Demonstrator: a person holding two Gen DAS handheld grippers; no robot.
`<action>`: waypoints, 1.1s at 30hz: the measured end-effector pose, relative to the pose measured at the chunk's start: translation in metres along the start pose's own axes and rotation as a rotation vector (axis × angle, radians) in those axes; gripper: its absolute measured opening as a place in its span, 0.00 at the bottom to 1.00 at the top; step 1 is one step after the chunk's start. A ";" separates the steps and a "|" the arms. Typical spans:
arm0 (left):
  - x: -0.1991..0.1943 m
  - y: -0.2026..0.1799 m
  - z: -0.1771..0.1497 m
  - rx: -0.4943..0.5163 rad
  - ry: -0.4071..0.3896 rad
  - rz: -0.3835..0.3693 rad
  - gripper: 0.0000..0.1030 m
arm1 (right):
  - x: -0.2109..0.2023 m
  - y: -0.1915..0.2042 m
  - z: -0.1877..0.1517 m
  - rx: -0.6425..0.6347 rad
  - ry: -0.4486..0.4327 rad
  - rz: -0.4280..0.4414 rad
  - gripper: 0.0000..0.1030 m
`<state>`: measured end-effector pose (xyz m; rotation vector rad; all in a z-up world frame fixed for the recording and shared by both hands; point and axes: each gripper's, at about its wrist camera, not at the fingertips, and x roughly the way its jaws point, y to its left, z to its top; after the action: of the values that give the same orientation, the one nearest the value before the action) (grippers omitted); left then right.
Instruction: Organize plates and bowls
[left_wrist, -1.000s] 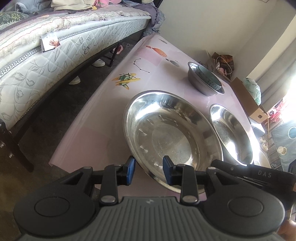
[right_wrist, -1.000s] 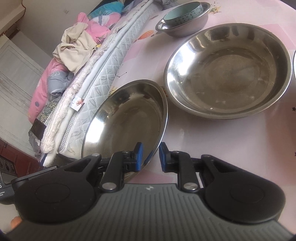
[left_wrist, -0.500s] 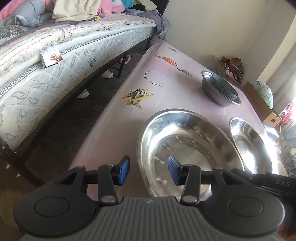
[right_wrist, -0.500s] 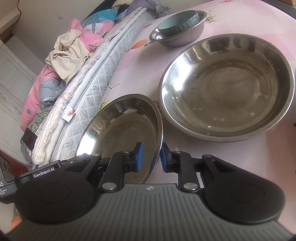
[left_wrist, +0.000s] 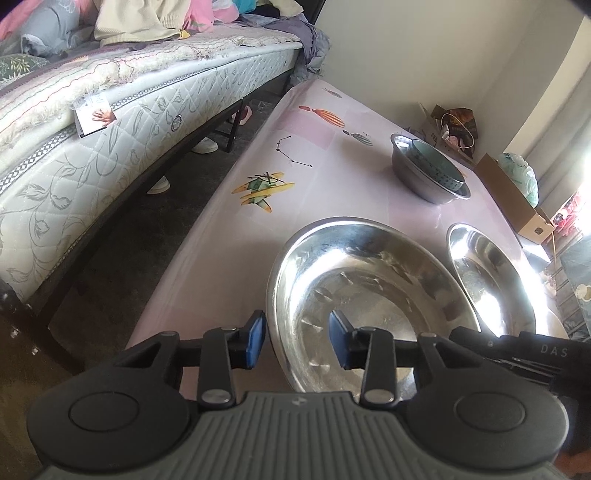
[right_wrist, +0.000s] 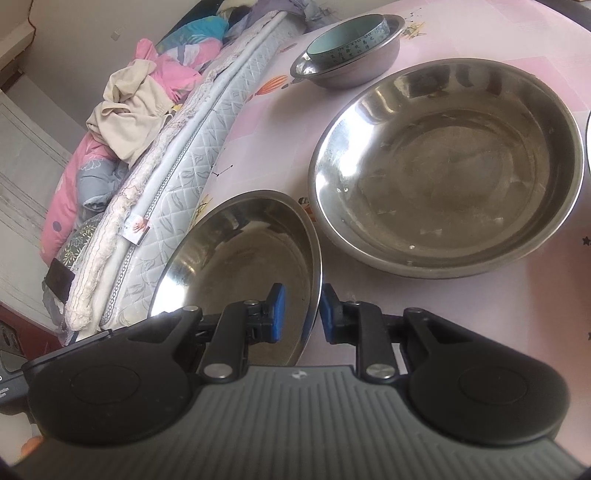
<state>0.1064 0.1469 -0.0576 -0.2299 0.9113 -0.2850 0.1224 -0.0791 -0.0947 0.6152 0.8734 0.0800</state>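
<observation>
A steel plate (right_wrist: 243, 266) is tilted up, its rim between the jaws of my right gripper (right_wrist: 299, 314), which is shut on it. The same plate (left_wrist: 369, 302) lies before my left gripper (left_wrist: 295, 334), whose open jaws straddle its near rim without touching. A larger steel plate (right_wrist: 447, 166) sits flat on the pink table (right_wrist: 461, 314) and shows in the left wrist view (left_wrist: 487, 284) too. At the far end a steel bowl (right_wrist: 351, 62) holds a teal bowl (right_wrist: 347, 40); the steel bowl (left_wrist: 428, 177) also shows in the left wrist view.
A bed with a quilted mattress (left_wrist: 110, 147) runs along the table's left side, with clothes piled on it (right_wrist: 129, 122). A cardboard box (left_wrist: 517, 199) and bags stand on the floor past the table's far right.
My left gripper has opened and drawn back from the plate's rim. My right gripper keeps hold of the plate and has pulled it slightly back from the larger plate.
</observation>
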 end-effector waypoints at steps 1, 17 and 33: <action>0.004 -0.001 0.002 0.013 0.005 0.009 0.37 | 0.001 0.001 0.000 -0.006 -0.004 -0.004 0.20; 0.001 -0.012 -0.002 0.054 -0.020 0.083 0.28 | -0.002 0.017 -0.004 -0.080 -0.039 -0.038 0.20; -0.015 -0.014 -0.006 0.045 -0.047 0.076 0.28 | -0.008 0.024 -0.005 -0.102 -0.048 -0.031 0.20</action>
<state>0.0912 0.1389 -0.0454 -0.1594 0.8640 -0.2285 0.1174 -0.0591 -0.0784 0.5066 0.8267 0.0807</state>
